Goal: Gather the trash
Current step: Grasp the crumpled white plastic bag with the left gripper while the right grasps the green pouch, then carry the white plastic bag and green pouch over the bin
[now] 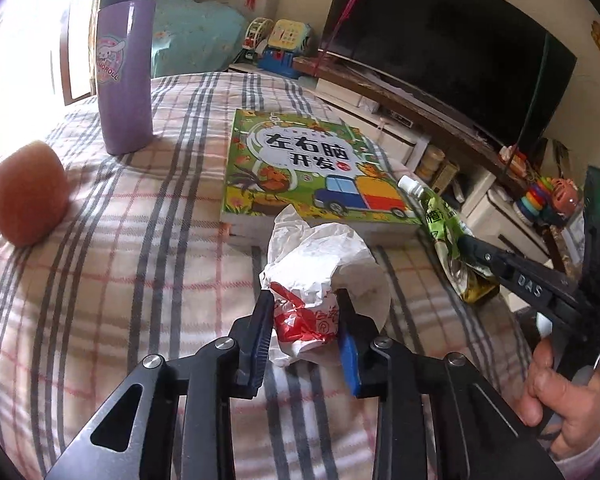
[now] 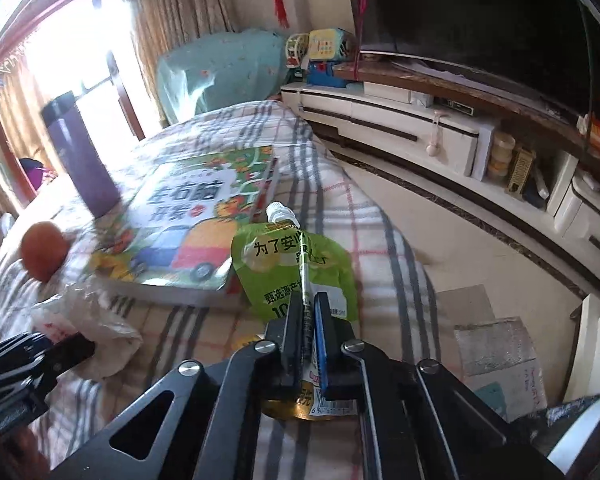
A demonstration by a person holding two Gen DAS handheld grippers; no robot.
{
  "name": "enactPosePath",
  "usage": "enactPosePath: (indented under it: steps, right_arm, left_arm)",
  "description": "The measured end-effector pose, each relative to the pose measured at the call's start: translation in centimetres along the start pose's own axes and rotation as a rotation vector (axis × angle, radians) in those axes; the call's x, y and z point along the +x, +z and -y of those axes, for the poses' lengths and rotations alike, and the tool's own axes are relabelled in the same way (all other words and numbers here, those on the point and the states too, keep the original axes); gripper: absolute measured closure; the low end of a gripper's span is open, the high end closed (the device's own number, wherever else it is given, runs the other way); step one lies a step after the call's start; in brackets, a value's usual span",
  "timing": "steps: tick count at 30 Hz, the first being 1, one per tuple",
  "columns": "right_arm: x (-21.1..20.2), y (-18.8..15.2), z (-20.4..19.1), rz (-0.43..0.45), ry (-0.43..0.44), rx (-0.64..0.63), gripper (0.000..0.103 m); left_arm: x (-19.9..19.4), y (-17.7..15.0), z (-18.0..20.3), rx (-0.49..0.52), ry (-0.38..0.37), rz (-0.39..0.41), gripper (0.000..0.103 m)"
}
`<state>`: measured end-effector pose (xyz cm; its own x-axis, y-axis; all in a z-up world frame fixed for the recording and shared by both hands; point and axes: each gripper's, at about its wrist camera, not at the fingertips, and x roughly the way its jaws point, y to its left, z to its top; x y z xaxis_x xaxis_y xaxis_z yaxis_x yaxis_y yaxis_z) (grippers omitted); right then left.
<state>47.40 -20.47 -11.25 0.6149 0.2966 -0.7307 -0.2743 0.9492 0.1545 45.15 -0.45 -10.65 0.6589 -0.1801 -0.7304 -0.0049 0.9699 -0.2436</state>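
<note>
Left gripper [image 1: 304,332] clamped on crumpled wrapper [image 1: 320,280], on plaid blanket [image 1: 120,280] near book [image 1: 300,168]. Right gripper [image 2: 309,320] pinched tight on green pouch [image 2: 296,268], at book's right corner. Bottle [image 1: 126,72], brown fruit [image 1: 28,194] well left.

Daylight enters from the window [image 2: 60,56] at far left, which is overexposed to white in both wrist views and washes out the adjoining curtain [image 2: 172,12]. The purple flask [image 1: 126,68] and the brown rounded object [image 1: 28,194] cast soft shadows to the right across the plaid blanket [image 1: 100,272]. The television screen [image 1: 440,40] at far right stays dark, with faint reflections. Fisheye distortion bows the cabinet [image 2: 400,120] and bends straight edges near the borders. The right view shows motion blur on the picture book [image 2: 192,220]; the left view is sharper.
</note>
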Motion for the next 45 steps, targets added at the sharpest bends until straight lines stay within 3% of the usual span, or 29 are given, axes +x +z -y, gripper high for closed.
enactPosePath:
  steps: [10,18,31,45]
  right_arm:
    - [-7.3,-4.8,1.0,0.036,0.092,0.102,0.1]
    - [-12.5,-9.3,1.1,0.067,0.13,0.156,0.1]
    - [-17.5,-14.3,1.5,0.102,0.119,0.219,0.1]
    - [-19.8,-16.6,2.0,0.127,0.113,0.251,0.1]
  left_arm:
    - [-4.2,-4.3,1.9,0.033,-0.089,-0.026,0.074]
    - [-7.5,-7.4,3.8,0.083,-0.118,-0.028,0.074]
    - [-11.1,-10.7,6.6,0.144,-0.14,-0.04,0.074]
    - [-12.6,-11.9,8.7,0.192,-0.147,-0.044,0.074]
